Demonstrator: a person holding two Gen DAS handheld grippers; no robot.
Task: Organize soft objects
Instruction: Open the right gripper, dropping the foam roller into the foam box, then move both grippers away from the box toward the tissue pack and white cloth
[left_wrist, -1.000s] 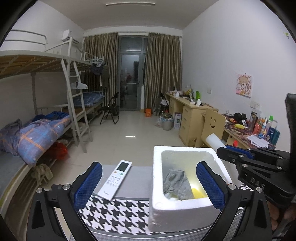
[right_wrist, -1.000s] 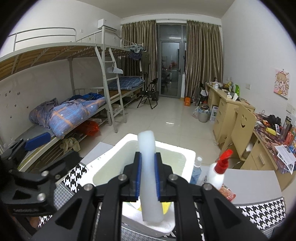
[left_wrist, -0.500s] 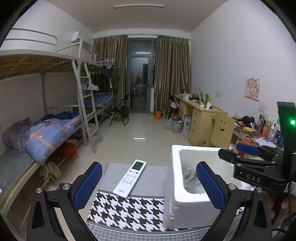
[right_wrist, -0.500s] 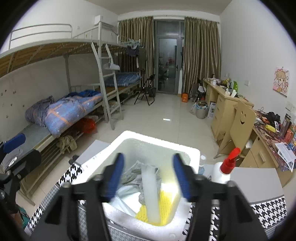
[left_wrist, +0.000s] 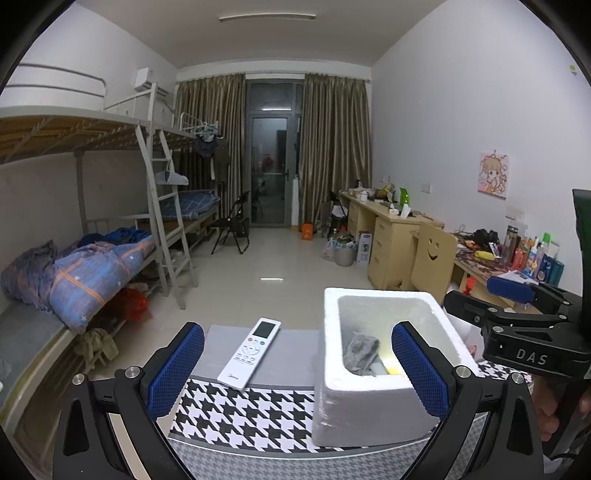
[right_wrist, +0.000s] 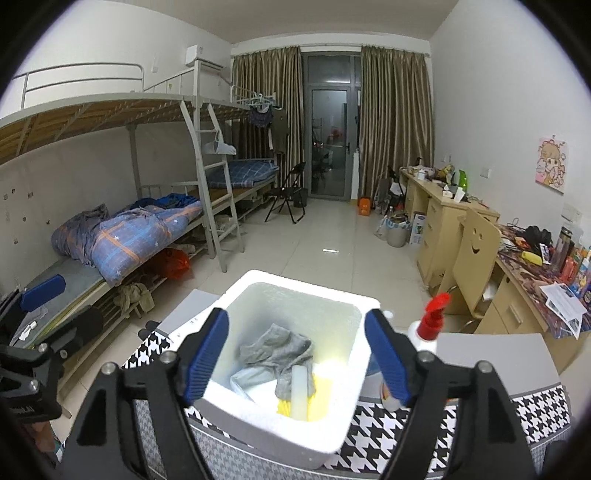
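Foam box (right_wrist: 295, 369) sits on the houndstooth-patterned table (left_wrist: 251, 410), white and open at the top, with the right gripper (right_wrist: 295, 354) poised just above its near rim. That gripper's jaws are opening and nothing is pinched between them; its 2 blue pads stand to either side of the box's hollow. Inside the box lie a crumpled grey cloth (right_wrist: 277, 350), a white foam roll (right_wrist: 300, 387) leaning against the near wall, and a yellow thing (right_wrist: 284, 406) partly hidden under both. The left gripper (left_wrist: 295, 373) hovers over the table with its claws spread wide and empty, the box's left wall showing between them. A white remote control (left_wrist: 249, 352) lies on the table left of the box, apart from it. A spray bottle with a red trigger (right_wrist: 428, 332) stands just beside the box on its right. Beyond are bunk beds (right_wrist: 140, 229) and a desk (right_wrist: 443, 210).
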